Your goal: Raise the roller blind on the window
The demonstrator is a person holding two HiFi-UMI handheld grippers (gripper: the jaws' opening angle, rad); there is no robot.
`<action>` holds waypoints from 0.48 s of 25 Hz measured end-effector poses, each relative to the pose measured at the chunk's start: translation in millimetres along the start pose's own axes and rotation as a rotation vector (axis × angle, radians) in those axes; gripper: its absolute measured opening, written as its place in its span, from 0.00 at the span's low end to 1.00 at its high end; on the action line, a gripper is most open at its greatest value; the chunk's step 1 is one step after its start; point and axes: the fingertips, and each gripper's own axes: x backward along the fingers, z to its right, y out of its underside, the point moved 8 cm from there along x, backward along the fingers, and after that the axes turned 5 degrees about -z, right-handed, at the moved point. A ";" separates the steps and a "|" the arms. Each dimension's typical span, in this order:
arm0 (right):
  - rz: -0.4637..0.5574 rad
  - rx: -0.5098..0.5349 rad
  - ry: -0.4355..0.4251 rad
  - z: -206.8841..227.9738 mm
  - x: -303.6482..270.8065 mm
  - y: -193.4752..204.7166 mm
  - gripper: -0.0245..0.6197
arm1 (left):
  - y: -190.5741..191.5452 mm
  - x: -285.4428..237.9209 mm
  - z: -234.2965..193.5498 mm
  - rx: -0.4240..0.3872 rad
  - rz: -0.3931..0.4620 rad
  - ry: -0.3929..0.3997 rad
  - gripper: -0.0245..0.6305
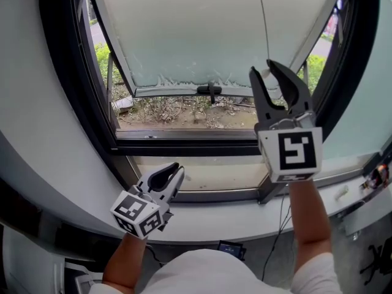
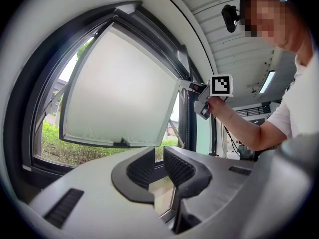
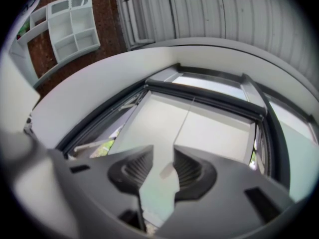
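A thin white pull cord (image 1: 263,23) hangs in front of the window's tilted-out sash (image 1: 196,35), whose pane looks pale and frosted. My right gripper (image 1: 263,70) is raised to that cord, and its jaws stand apart. The cord's small white end piece (image 3: 168,171) lies between them and the pads do not press on it. From the right gripper view the cord (image 3: 187,118) runs up the pane. My left gripper (image 1: 179,170) rests low over the sill, its jaws a little apart with nothing between them. The blind's roll itself is not in view.
A black handle (image 1: 210,90) sits on the sash's lower edge, with gravel and plants (image 1: 184,112) outside below. A black cable (image 1: 278,225) drops off the white sill (image 1: 245,219). A white shelf unit (image 3: 70,29) hangs on a brick wall.
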 end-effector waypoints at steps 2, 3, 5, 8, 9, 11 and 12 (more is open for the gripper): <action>-0.021 -0.003 0.000 -0.3 -1.7 0.7 0.22 | 0.0 0.7 -0.4 0.001 0.002 0.000 0.14; -0.029 -0.006 0.002 -0.2 -2.5 0.8 0.22 | 0.1 0.9 -0.6 0.002 0.003 0.000 0.14; -0.038 -0.012 0.007 0.0 -3.8 0.5 0.22 | 0.7 0.9 -0.6 0.003 0.002 0.001 0.14; -0.051 -0.021 0.004 -1.7 -4.8 -0.4 0.22 | 2.4 1.6 -0.7 0.006 -0.002 0.005 0.14; -0.057 -0.025 0.000 -2.2 -5.2 -0.8 0.22 | 2.6 1.9 -0.8 0.007 -0.002 0.006 0.14; -0.068 -0.031 -0.007 -2.6 -6.4 -1.3 0.22 | 2.5 2.2 -0.7 0.008 -0.002 0.008 0.14; -0.074 -0.031 -0.009 -2.8 -7.1 -1.1 0.22 | 2.5 2.3 -0.8 0.007 -0.002 0.008 0.14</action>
